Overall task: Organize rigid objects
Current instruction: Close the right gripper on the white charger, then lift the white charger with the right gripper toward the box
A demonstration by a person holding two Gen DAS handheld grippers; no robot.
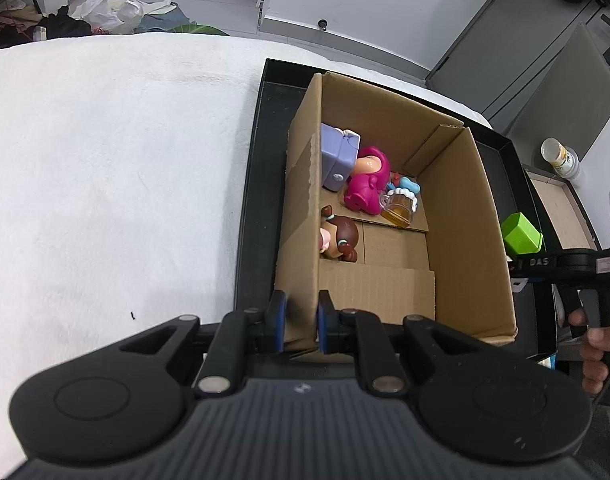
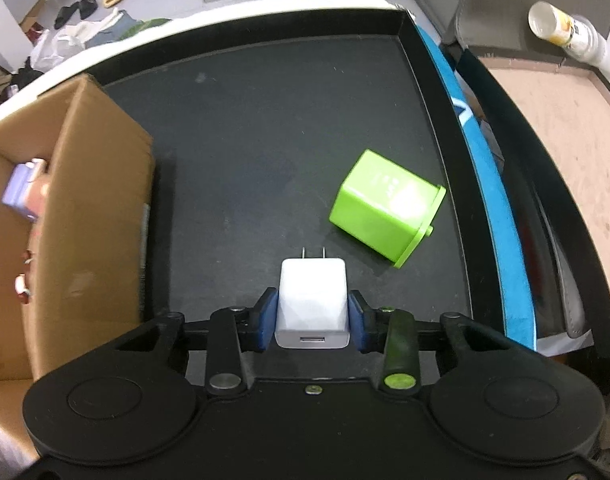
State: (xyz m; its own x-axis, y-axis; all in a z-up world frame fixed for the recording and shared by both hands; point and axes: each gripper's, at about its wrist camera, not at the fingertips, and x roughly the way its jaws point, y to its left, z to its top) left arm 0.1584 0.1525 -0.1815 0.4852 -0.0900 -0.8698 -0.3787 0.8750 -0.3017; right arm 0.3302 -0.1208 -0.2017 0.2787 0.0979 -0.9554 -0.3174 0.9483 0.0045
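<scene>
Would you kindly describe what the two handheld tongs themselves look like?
Both are matte black plastic with blue pads on short fingers, silver pivot pins, two round discs and a ribbed body. The right tongs have one green-tinted link; the left tongs do not. No cables or sleeves show.

You have the white cube-shaped plug charger (image 2: 311,300) prongs forward; the green plastic cube (image 2: 385,208) lies tipped on the black tray (image 2: 265,92).

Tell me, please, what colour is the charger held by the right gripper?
White; the charger shows best in the right wrist view, between the right gripper's blue pads.
</scene>
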